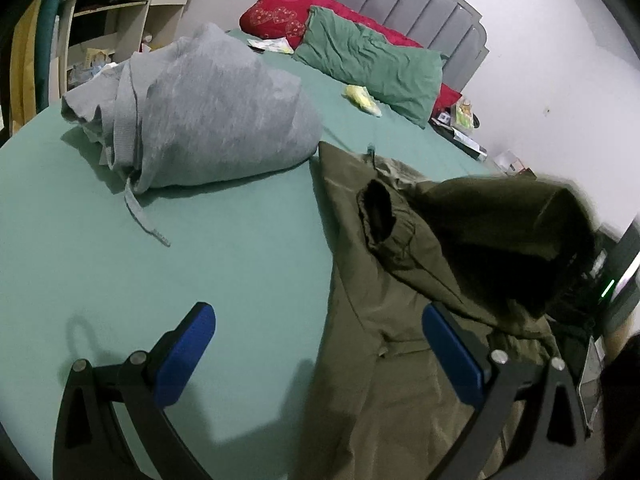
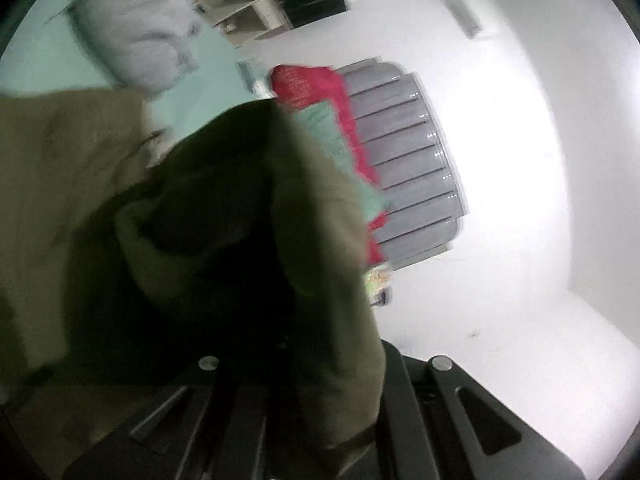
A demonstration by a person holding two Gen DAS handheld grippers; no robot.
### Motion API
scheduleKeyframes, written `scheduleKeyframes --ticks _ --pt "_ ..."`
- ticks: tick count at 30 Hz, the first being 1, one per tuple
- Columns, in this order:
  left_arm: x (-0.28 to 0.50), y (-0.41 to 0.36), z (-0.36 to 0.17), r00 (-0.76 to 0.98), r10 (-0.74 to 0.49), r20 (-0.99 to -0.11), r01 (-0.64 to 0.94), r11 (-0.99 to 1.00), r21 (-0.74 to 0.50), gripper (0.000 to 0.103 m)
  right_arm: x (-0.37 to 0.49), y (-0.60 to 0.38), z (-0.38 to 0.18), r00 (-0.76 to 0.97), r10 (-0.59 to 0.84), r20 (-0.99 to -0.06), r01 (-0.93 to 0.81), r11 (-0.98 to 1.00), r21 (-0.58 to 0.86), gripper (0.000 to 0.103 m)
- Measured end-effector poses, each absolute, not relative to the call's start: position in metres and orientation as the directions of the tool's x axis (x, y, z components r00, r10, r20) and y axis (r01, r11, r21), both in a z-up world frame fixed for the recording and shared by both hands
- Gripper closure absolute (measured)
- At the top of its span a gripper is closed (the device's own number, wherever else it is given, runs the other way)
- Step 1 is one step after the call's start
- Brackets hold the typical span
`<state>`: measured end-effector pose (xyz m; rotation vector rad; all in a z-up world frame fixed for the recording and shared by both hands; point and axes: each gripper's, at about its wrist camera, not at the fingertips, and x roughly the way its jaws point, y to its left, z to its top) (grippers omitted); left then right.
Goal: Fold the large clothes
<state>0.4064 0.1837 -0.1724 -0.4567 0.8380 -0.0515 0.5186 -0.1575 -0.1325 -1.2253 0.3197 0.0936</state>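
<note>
1. Left gripper point(image 1: 318, 344): jaws wide apart, holding nothing, straddling the olive jacket point(image 1: 384, 360) left edge.
2. Right gripper point(image 2: 304, 380): fingers buried under lifted jacket cloth; can't tell its state.
3. Bare green sheet point(image 1: 180, 248) between jacket and grey hoodie point(image 1: 216, 120).

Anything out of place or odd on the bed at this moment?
The grey hoodie sits bunched in a heap on the green sheet, not folded. Small yellow and white items lie loose near the green pillow.
</note>
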Motion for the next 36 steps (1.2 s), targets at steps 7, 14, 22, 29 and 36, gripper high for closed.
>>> scheduleKeyframes --ticks 7,14,22,29,36 --pt "0.391 0.177 -0.177 0.650 -0.265 -0.712 -0.110 0.894 -0.434 0.000 0.442 -0.163 -0.214 0.695 0.105 -0.711 -0.627 0.571 -0.530 0.038" --pt "0.351 0.152 -0.185 0.618 -0.289 -0.731 -0.099 0.894 -0.438 0.000 0.429 -0.198 -0.182 0.605 0.225 -0.764 -0.598 0.762 -0.248 0.028" --pt "0.277 0.138 -0.188 0.618 -0.266 -0.740 -0.156 0.881 -0.447 0.000 0.309 -0.242 -0.123 0.679 0.243 -0.692 -0.467 0.871 -0.153 0.018" --pt "0.213 0.129 -0.201 0.614 -0.176 -0.770 -0.231 0.892 -0.388 0.000 0.222 -0.370 -0.109 0.743 0.017 -0.669 -0.117 0.988 -0.105 0.018" --pt "0.177 0.123 -0.225 0.556 -0.161 -0.816 -0.272 0.892 -0.361 0.000 0.187 -0.458 -0.144 0.672 -0.009 -0.740 0.107 0.991 0.085 0.018"
